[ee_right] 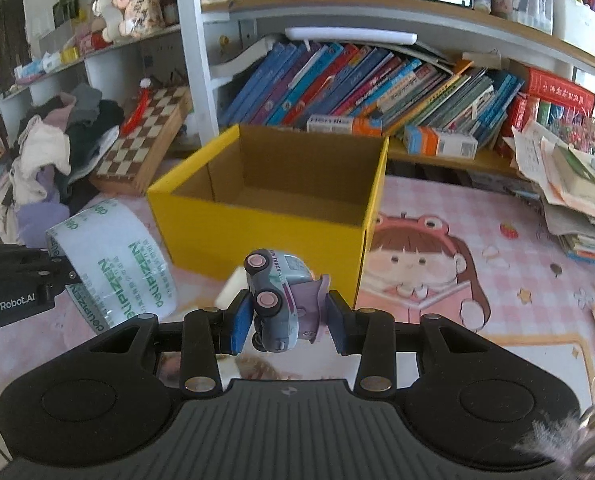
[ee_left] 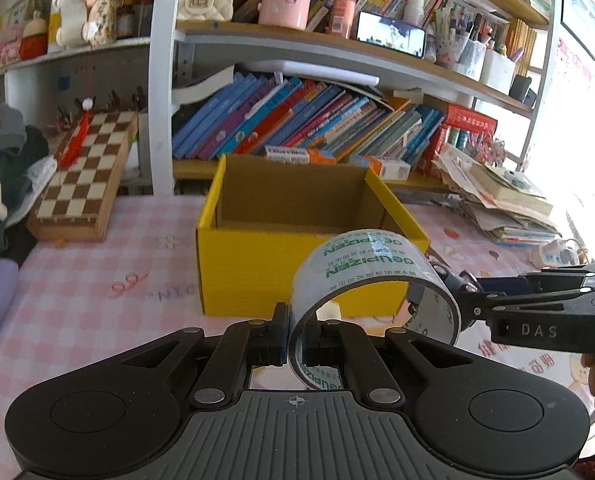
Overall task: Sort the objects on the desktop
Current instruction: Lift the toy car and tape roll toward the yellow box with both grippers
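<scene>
- The left gripper (ee_left: 295,338) had its jaws clenched on the wall of a wide roll of clear packing tape printed with green lettering (ee_left: 371,280); the roll hung in the air in front of the open yellow cardboard box with a bare brown inside (ee_left: 237,264), not yet over its rim.
- The right gripper (ee_right: 289,320) grasped a small pale-blue toy truck with pink wheels (ee_right: 277,300), turned on its side between the jaws, just short of the box's near corner; its purple door (ee_right: 315,304) stood open against the right pad.
- The box sat on the counter covered by a pink checked cartoon cloth (ee_right: 497,240); it looked empty in both views.
- Risks, as I judged them: the two loads were close together and could knock in the approach; the thin tape wall might slip or twist in the pinch; the truck's loose door could let it shift and drop outside the box.
</scene>
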Demonstrator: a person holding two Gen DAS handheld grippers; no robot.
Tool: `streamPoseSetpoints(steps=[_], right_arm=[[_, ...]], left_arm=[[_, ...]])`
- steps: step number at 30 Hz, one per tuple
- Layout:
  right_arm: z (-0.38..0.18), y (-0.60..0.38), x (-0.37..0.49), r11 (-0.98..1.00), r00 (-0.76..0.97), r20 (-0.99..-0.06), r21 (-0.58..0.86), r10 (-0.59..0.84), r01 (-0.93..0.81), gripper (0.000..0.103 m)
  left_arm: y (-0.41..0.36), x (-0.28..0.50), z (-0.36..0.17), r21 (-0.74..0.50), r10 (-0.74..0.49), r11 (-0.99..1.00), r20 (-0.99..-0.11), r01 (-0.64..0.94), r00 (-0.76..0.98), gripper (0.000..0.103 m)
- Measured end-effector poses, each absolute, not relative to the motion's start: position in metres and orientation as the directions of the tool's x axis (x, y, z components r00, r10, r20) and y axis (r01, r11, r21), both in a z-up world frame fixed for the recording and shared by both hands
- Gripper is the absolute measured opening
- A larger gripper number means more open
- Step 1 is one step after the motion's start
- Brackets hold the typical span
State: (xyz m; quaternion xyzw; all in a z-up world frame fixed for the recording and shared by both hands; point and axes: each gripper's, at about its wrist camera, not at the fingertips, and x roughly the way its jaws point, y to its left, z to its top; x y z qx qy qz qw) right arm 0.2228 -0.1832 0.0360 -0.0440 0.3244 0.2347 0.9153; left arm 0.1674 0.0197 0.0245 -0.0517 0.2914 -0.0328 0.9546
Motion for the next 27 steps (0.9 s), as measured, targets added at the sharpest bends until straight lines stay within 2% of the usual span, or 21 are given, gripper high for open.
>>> streamPoseSetpoints(steps=[15, 27], right_arm=[[0.080, -0.172, 0.281, 0.844, 0.714, -0.509, 0.049, 0.481, -0.534, 0.037], [0.071, -0.158, 0.335, 0.807, 0.670, -0.544, 0.023, 0.505, -0.590, 0.037]], left_arm=[[0.025, 0.219, 0.059, -0.059, -0.032, 0.998, -0.480, 0.004, 0.876, 0.005], [0.024, 0.268, 0.056, -0.016, -0.001, 1.000, -0.496, -0.008, 0.868, 0.005]])
